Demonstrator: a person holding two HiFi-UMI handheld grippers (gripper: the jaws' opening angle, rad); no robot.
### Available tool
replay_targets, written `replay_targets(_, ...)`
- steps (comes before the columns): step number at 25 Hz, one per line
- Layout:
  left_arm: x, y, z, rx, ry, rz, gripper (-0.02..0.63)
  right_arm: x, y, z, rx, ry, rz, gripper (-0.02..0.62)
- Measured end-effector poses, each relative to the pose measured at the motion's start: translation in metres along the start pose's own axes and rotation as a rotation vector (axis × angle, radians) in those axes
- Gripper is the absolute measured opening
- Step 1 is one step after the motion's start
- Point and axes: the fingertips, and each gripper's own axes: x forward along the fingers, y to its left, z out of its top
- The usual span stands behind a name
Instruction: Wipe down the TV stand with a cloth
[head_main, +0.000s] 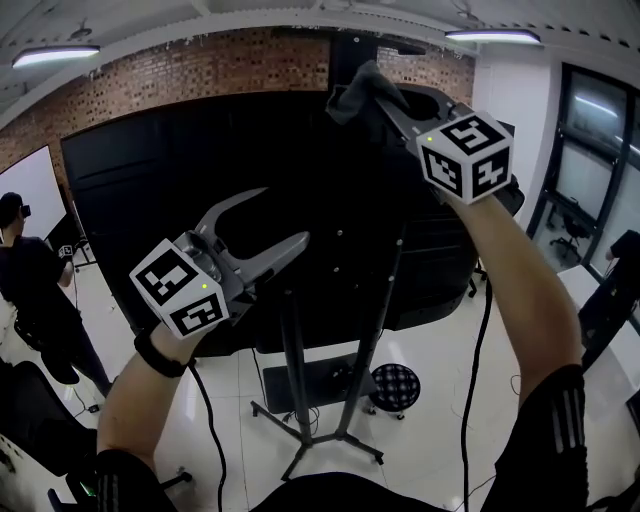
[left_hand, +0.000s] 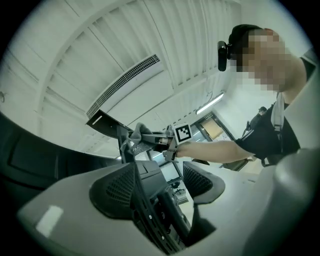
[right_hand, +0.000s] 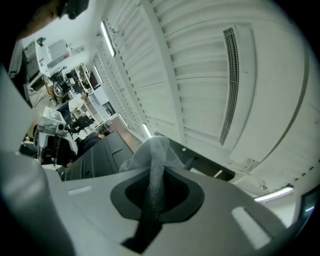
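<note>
Strip lights (head_main: 55, 55) shine over a brick wall (head_main: 230, 65), glossy white floor (head_main: 440, 340) and windows (head_main: 595, 130).

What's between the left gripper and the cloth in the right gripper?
Nothing: head view shows bare air from the open left gripper up to the cloth pinched in the right gripper.

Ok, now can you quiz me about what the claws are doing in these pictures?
1. True or false: the left claw is holding something.
2. Which claw grips the cloth? A) the left claw B) the right claw C) both claws
3. Fill the gap: the cloth is ___ in colour.

Key: 1. False: it is open and empty. 2. B. 3. Grey.
</note>
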Motion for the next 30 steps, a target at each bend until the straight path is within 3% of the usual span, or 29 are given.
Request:
replay_targets(6,0.023,0.02,0.016,-0.012,-0.001,0.034,0.321,0.044,-0.038,0.03,-0.132,0.054,-0.061,0.015)
replay_targets(13,0.034,0.017,0.012,0.0,0.018,0.042,0.319,0.064,-0.032,0.023,-0.334,0.127,-0.107,0.015)
replay_targets(30,0.032,-0.005,-0.038,-0.078,0.042,0.058,0.314,0.032,0.044,-0.06,-0.576,0.203,0.001,0.015)
